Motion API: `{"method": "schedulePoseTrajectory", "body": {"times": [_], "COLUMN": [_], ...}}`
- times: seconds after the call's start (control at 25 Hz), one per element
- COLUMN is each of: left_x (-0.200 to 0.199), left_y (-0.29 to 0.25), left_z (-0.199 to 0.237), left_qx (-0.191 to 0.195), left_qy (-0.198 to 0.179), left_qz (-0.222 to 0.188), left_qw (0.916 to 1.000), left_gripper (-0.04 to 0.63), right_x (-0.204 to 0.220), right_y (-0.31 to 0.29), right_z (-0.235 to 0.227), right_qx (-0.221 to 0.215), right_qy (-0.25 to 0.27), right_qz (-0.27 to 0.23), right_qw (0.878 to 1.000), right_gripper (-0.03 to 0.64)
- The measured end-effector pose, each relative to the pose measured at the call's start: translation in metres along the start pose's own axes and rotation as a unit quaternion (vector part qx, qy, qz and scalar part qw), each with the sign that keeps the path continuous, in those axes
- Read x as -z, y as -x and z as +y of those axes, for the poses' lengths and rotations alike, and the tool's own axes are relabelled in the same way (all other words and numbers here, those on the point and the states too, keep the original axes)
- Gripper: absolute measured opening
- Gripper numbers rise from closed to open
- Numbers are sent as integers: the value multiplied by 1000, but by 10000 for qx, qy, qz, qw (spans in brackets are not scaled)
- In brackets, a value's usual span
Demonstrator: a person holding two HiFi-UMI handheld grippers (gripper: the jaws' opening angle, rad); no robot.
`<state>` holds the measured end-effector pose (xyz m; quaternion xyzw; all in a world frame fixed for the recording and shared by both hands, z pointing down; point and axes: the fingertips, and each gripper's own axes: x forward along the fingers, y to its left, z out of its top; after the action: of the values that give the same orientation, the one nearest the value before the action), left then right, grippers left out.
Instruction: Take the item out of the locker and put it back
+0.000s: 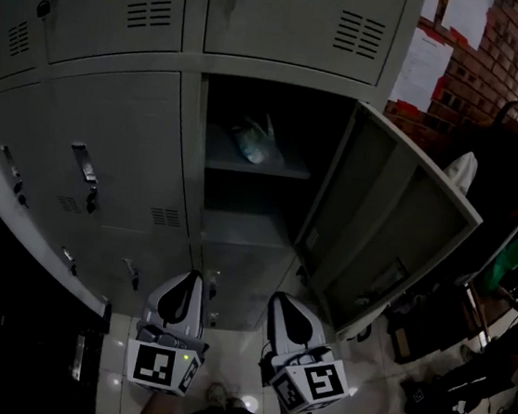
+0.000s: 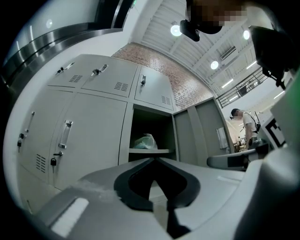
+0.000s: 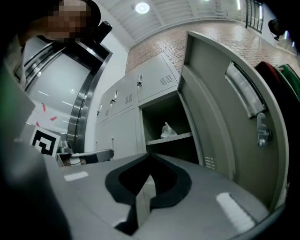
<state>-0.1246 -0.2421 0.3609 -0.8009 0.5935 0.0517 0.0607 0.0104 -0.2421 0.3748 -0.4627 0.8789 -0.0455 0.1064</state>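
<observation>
L gripper (image 1: 194,278) & R gripper (image 1: 279,298) were pressed together, empty; I held them low, prob. pre-reach, w/ plastic bag (image 1: 253,142) on open locker's shelf (image 1: 282,170).

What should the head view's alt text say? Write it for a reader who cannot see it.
An open grey locker holds a pale plastic bag on its shelf, with its door swung out to the right. Below, the left tool and the right tool, both shut and empty, point towards it.
</observation>
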Motion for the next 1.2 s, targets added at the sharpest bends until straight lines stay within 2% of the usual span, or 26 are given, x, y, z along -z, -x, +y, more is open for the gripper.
{"method": "schedulePoseTrajectory", "body": {"times": [0.28,0.44,0.64,0.92,1.04,1.2], "left_x": [-1,-5,-15,-70,-73,-63], "left_y": [59,115,197,261,283,304], "left_z": [-33,-73,-123,-162,-170,-180], "left_qx": [64,69,67,67,53,120], "left_qy": [22,123,333,124,120,83], "left_qz": [-2,-54,103,-169,-192,-79], "left_qw": [10000,9999,9994,9998,9997,9999], "left_gripper": [5,5,5,5,5,5], "right_x": [16,24,19,-30,-37,-24], "right_y": [61,128,215,285,302,314], "right_z": [41,62,101,132,145,161], "right_qx": [-170,-200,-377,-424,-457,-505], "right_qy": [-168,-223,-264,-190,-322,-520], "right_qz": [127,244,435,30,-131,-45], "right_qw": [9996,9993,9980,9989,9983,9974], "right_gripper": [3,3,3,3,3,3]}}
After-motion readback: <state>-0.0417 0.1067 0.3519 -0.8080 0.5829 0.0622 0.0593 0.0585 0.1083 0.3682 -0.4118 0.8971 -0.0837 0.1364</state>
